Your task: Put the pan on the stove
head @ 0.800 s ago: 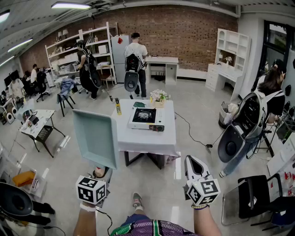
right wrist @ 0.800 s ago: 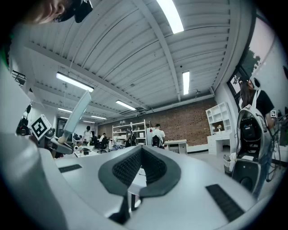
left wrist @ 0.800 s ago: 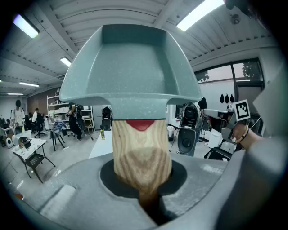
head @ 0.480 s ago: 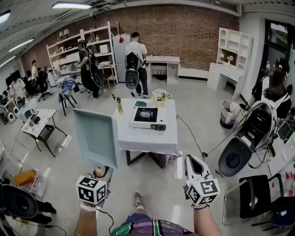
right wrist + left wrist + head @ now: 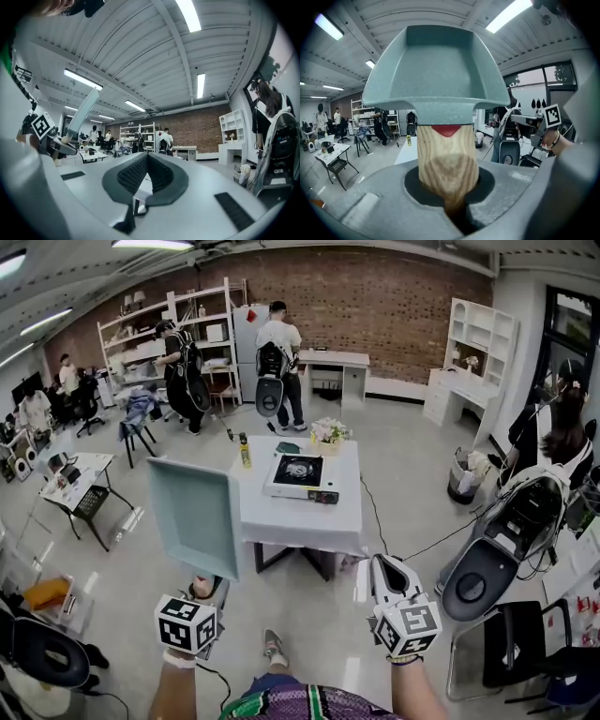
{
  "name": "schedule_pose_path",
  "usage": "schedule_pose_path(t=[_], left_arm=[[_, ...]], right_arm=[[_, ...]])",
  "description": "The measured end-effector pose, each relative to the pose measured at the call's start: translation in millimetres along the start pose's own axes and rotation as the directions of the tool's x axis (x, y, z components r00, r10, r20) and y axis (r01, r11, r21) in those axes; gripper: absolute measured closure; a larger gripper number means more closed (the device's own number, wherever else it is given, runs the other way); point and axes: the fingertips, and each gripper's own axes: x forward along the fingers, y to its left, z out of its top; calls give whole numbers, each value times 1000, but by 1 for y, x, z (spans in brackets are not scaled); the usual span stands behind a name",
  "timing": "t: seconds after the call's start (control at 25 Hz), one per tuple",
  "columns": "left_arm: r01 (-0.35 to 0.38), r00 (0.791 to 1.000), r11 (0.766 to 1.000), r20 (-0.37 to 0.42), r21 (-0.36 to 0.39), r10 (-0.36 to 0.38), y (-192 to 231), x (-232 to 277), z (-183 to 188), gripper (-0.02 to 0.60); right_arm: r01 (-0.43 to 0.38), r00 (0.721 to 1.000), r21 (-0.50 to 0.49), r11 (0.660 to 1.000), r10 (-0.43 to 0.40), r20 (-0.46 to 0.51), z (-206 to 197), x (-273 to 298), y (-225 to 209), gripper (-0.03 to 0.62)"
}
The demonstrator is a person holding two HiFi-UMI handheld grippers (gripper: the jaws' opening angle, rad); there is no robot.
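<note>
Pan (image 5: 195, 517), square and teal, held upright in the air left of a white table (image 5: 300, 521), well apart from the stove (image 5: 298, 474) on it. The left gripper (image 5: 208, 592) pinches its wooden handle (image 5: 447, 154); the right gripper (image 5: 386, 568) has its jaws pressed together on nothing. Likely risks: the pan twisting in that single pinch, or its edge knocking the yellow bottle (image 5: 245, 454) by the table's left side.

Between the left gripper's (image 5: 449, 187) matt grey plastic jaws, the pan's (image 5: 436, 70) handle (image 5: 447, 154) is smooth pale wood with clear grain; the pan itself is matt, speckled teal. The right gripper's (image 5: 146, 164) pads (image 5: 130, 174) are black, ribbed.
</note>
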Motion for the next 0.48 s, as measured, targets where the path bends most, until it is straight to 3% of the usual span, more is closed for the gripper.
schedule_pose_path(t=[0.48], left_arm=[[4,1000,1000,-19,-1,-4,32,22,4,541]], right_arm=[[-28,999,19,999,29,-31,-8,42,14,592]])
